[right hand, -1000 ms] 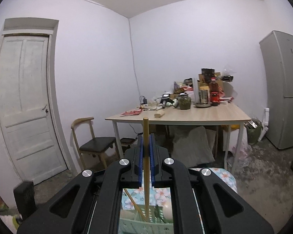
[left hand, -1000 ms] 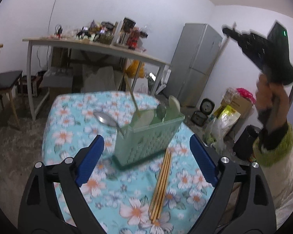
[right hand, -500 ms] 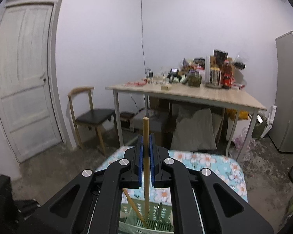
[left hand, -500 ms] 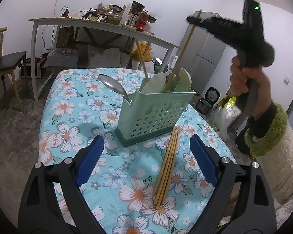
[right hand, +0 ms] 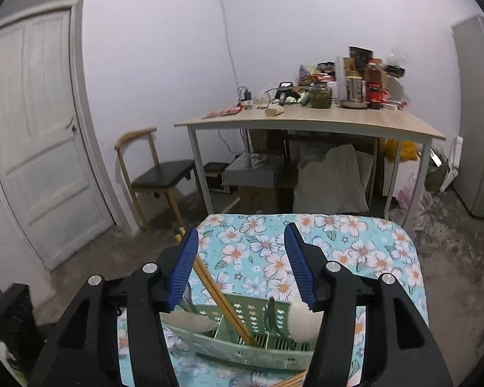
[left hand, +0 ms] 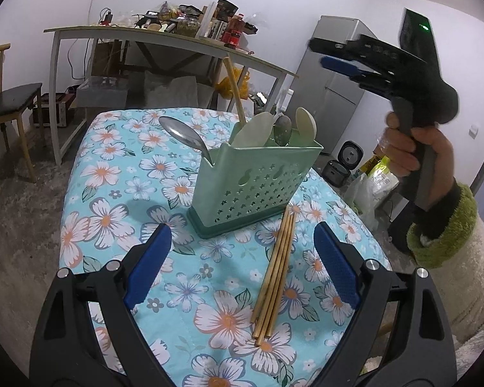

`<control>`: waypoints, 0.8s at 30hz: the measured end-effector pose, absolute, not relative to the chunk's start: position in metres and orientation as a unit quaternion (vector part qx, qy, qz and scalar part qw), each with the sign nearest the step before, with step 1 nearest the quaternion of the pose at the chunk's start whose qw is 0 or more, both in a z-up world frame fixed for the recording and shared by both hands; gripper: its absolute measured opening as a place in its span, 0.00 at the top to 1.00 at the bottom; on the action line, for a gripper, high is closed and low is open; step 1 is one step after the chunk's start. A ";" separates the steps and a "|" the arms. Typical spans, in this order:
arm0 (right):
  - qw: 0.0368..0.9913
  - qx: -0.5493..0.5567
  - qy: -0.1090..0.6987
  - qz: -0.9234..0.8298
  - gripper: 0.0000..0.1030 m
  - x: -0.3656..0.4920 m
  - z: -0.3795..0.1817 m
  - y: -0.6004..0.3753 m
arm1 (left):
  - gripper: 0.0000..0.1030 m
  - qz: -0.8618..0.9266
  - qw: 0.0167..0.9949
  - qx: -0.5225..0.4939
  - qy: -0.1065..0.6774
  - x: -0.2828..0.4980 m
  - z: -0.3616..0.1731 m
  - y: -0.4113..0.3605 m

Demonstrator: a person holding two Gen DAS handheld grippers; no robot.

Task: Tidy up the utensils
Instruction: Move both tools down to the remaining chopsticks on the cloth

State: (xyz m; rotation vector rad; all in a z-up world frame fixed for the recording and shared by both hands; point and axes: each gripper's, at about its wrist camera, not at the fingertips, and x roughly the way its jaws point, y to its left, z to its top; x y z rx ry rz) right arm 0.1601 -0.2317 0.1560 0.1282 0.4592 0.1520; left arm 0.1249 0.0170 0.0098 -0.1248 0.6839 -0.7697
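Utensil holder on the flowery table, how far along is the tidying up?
Done: spoons and two chopsticks already stand in the green holder. In hand: nothing; the right gripper is opening above the holder with nothing between its pads, and the left gripper is open. Left: the chopstick bundle lying on the floral cloth.

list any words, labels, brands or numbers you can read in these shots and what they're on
No text can be read in either view.
Red-labelled bottles on the wooden table: print too small and blurred.
Dark box behind them: markings blurred.
Yellow-green bag on the floor by the fridge: print unreadable.
Right gripper: faint raised marks on its body, not legible.
Green utensil holder: only star-shaped cut-outs.
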 end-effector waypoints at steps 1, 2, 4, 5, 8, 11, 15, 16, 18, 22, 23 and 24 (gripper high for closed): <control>0.968 0.078 0.225 0.077 0.47 0.152 0.156 -0.238 | 0.17 -0.368 0.869 -0.058 0.326 0.125 0.010 0.017; 0.968 0.087 0.223 0.078 0.47 0.147 0.155 -0.242 | 0.17 -0.369 0.869 -0.056 0.326 0.125 0.009 0.016; 0.967 0.103 0.222 0.073 0.47 0.130 0.150 -0.251 | 0.17 -0.370 0.868 -0.053 0.328 0.125 0.008 0.014; 0.965 0.112 0.224 0.072 0.47 0.120 0.146 -0.256 | 0.17 -0.370 0.868 -0.051 0.327 0.125 0.008 0.014; 0.961 0.132 0.233 0.070 0.47 0.098 0.132 -0.263 | 0.17 -0.371 0.869 -0.045 0.325 0.124 0.007 0.012; 0.949 0.165 0.259 0.068 0.47 0.076 0.107 -0.271 | 0.17 -0.376 0.870 -0.037 0.317 0.123 0.005 0.009; 0.921 0.229 0.310 0.054 0.47 0.054 0.051 -0.282 | 0.17 -0.387 0.863 -0.022 0.322 0.126 -0.002 0.001; 0.913 0.245 0.322 0.048 0.47 0.050 0.037 -0.284 | 0.18 -0.391 0.861 -0.016 0.325 0.126 -0.004 -0.002; 0.890 0.299 0.342 0.042 0.47 0.043 0.004 -0.291 | 0.25 -0.401 0.856 -0.005 0.327 0.126 -0.006 -0.009; 0.856 0.372 0.355 0.050 0.51 0.034 -0.036 -0.298 | 0.38 -0.416 0.843 0.011 0.339 0.125 -0.014 -0.020; 0.850 0.382 0.358 0.054 0.51 0.034 -0.042 -0.297 | 0.42 -0.420 0.839 0.010 0.346 0.125 -0.018 -0.022; 0.843 0.393 0.363 0.058 0.51 0.035 -0.050 -0.298 | 0.48 -0.425 0.833 0.007 0.355 0.125 -0.021 -0.024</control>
